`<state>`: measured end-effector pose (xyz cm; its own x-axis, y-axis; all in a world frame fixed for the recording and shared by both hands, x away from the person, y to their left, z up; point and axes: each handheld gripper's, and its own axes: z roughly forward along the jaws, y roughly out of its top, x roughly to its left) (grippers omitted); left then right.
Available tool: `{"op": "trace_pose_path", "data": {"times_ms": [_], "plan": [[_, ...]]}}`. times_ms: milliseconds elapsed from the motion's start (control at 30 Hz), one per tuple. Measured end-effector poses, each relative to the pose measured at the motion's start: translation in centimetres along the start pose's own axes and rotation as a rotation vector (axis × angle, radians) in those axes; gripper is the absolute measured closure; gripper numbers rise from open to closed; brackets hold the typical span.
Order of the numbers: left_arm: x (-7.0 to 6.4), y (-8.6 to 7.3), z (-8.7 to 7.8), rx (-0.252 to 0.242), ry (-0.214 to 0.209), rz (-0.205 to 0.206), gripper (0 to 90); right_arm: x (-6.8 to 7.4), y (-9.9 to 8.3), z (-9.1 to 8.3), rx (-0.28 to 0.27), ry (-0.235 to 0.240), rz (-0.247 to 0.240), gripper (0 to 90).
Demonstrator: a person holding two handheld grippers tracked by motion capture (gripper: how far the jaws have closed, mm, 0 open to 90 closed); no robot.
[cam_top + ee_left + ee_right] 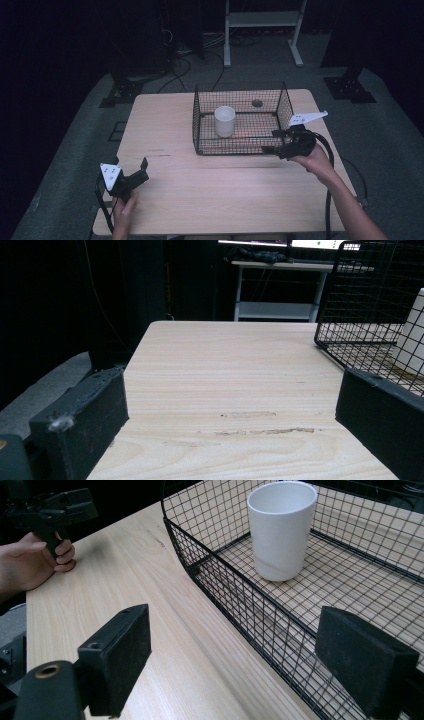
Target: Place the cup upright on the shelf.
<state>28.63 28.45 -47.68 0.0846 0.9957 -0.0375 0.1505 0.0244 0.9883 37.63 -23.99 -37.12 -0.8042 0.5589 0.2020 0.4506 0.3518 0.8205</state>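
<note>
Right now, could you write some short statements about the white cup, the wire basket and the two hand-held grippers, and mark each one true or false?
1. The white cylindrical cup stands upright inside the black wire mesh basket. True.
2. The right hand-held gripper is shut on the cup. False: its jaws are open and apart from the cup, at the basket's near right corner.
3. The left hand-held gripper is open over the light wooden table. True.
4. The basket lies tipped on its side. False: it sits flat on the table, open side up.
5. The cup lies outside the basket. False: it is inside.
</note>
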Motion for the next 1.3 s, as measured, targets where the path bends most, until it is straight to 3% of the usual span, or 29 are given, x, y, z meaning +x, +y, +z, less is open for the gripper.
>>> {"op": "trace_pose_path", "data": {"times_ms": [1300], "plan": [[0.0,0.0,0.0,-0.001,0.001,0.001,0.0,0.9,-5.1,-2.0,0.001,-0.058,0.012,14.1]]}}
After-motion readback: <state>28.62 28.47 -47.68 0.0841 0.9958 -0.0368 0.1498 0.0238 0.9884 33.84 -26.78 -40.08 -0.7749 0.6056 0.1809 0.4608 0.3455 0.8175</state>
